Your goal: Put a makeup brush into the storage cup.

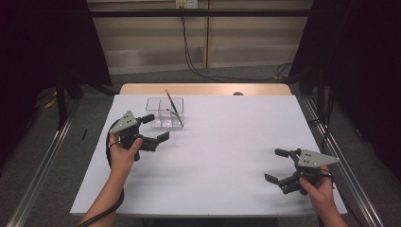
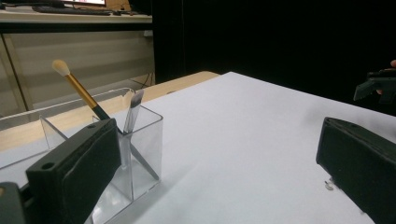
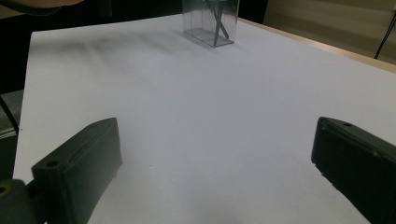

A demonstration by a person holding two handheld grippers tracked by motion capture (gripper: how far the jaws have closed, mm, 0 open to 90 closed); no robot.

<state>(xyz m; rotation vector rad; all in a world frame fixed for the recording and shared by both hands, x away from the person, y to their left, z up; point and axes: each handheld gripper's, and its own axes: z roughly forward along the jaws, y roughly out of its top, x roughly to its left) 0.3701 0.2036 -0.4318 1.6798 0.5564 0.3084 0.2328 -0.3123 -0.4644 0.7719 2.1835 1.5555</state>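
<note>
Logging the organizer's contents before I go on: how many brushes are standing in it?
2. A gold-handled brush with a pale fluffy tip and a shorter flat silver-tipped brush both lean in the clear organizer's right-hand compartment, beside the left gripper. None seems hidden.

White-covered worktop (image 1: 222,156), wooden far edge; clear divided holder (image 1: 164,113) standing near far left, brushes inside.

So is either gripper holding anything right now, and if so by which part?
Nothing is held. The left gripper has its jaws open beside the clear organizer with the brushes in it; the right gripper is open over bare table.
</note>
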